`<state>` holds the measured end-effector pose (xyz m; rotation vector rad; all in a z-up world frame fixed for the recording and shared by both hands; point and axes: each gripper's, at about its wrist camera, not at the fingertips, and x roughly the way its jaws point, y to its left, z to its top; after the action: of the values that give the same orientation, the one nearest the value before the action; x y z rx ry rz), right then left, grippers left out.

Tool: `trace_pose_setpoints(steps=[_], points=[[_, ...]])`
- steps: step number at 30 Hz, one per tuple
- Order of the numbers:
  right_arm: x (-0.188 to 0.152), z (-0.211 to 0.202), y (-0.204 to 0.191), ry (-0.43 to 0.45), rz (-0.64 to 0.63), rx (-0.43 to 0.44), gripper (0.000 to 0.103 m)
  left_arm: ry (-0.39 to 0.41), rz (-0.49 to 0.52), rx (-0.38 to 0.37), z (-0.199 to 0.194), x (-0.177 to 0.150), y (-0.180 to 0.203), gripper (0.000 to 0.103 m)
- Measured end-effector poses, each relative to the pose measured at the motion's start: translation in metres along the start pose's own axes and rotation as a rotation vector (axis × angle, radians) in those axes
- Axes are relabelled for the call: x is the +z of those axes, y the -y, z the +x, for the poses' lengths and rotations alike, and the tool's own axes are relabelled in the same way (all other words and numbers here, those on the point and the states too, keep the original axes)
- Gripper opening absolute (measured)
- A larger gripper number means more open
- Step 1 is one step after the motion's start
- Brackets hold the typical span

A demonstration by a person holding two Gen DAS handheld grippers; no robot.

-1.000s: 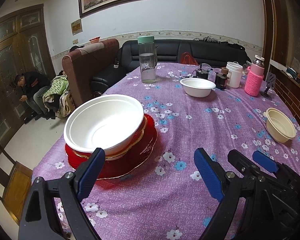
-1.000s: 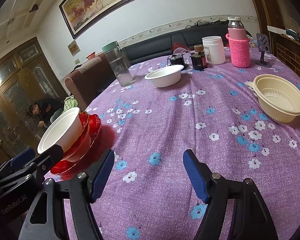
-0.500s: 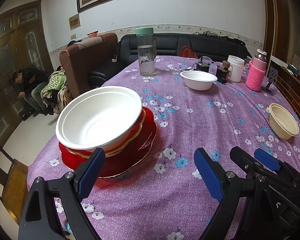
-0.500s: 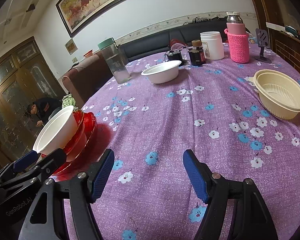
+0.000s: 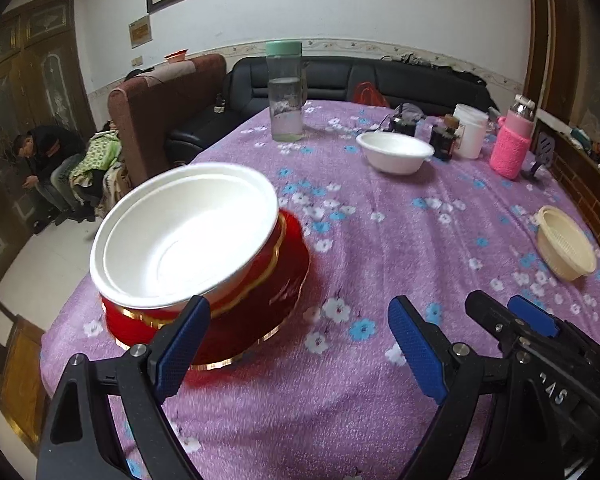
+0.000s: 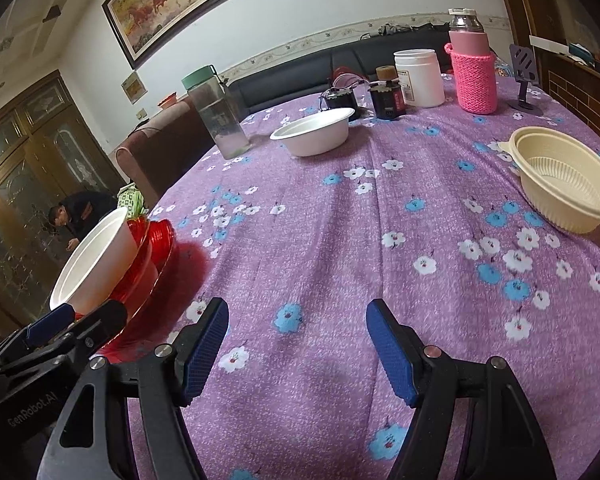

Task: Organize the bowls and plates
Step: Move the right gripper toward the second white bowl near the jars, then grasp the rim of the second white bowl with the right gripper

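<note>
A large white bowl (image 5: 184, 236) sits tilted in a red gold-rimmed bowl on a red plate (image 5: 260, 320) at the table's near left; the stack also shows in the right wrist view (image 6: 100, 264). A smaller white bowl (image 5: 394, 152) (image 6: 314, 130) stands far across the table. A cream bowl (image 5: 566, 246) (image 6: 568, 178) stands at the right. My left gripper (image 5: 296, 344) is open and empty, just in front of the stack. My right gripper (image 6: 296, 348) is open and empty over bare cloth, to the right of the left one.
A water bottle with a green lid (image 5: 285, 98), a white jar (image 5: 470, 130), small dark jars (image 5: 442, 142), a pink-sleeved flask (image 5: 512, 144) and a phone stand (image 6: 524, 76) stand at the far side. The purple flowered tablecloth (image 6: 340, 220) covers the round table. Sofas and a seated person (image 5: 44, 160) lie beyond.
Both grippers have drawn back and risen slightly, still open. The stack now looks more tilted and lies lower left in the left wrist view.
</note>
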<state>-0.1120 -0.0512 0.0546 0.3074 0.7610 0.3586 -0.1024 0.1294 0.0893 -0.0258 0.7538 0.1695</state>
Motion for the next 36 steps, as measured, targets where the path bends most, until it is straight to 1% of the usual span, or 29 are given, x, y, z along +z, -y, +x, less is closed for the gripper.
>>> trace_pose_setpoints(steps=[3,5,7,12,15,16,19,21,24,26,30,32,33,35,36], points=[[0.02,-0.009,0.006,0.025,0.004,-0.004,0.076,0.02,-0.007,-0.05,-0.005,0.021,-0.009,0.09],[0.042,-0.018,0.012,0.059,0.001,-0.017,0.076,0.013,-0.033,-0.089,-0.005,0.041,-0.018,0.09],[0.063,-0.026,0.017,0.095,-0.006,-0.043,0.076,0.008,-0.072,-0.111,-0.002,0.064,-0.028,0.09],[0.114,-0.021,0.023,0.139,-0.019,-0.063,0.076,-0.002,-0.124,-0.194,0.013,0.123,-0.033,0.09],[0.145,0.003,0.026,0.128,-0.012,-0.052,0.076,-0.02,-0.144,-0.222,0.037,0.161,-0.027,0.09],[0.154,0.016,0.029,0.107,0.003,-0.038,0.076,-0.03,-0.146,-0.217,0.05,0.175,-0.023,0.09],[0.175,0.06,0.042,0.029,0.075,-0.006,0.077,-0.066,-0.155,-0.211,0.087,0.199,-0.014,0.09],[0.181,0.088,0.051,-0.019,0.119,0.003,0.077,-0.114,-0.167,-0.199,0.116,0.206,-0.007,0.09],[0.183,0.127,0.067,-0.073,0.206,0.024,0.077,-0.208,-0.208,-0.223,0.16,0.208,0.004,0.09],[0.186,0.145,0.073,-0.087,0.242,0.034,0.077,-0.263,-0.222,-0.231,0.188,0.208,0.013,0.09],[0.194,0.168,0.079,-0.093,0.276,0.019,0.077,-0.375,-0.279,-0.215,0.238,0.207,0.031,0.09],[0.196,0.18,0.083,-0.104,0.289,0.015,0.076,-0.412,-0.301,-0.221,0.257,0.206,0.037,0.09],[0.198,0.186,0.083,-0.109,0.289,0.014,0.075,-0.432,-0.302,-0.224,0.265,0.206,0.042,0.09],[0.199,0.195,0.083,-0.118,0.274,0.004,0.065,-0.472,-0.288,-0.218,0.282,0.201,0.052,0.09],[0.199,0.2,0.082,-0.125,0.266,0.004,0.062,-0.491,-0.289,-0.211,0.29,0.197,0.056,0.09]])
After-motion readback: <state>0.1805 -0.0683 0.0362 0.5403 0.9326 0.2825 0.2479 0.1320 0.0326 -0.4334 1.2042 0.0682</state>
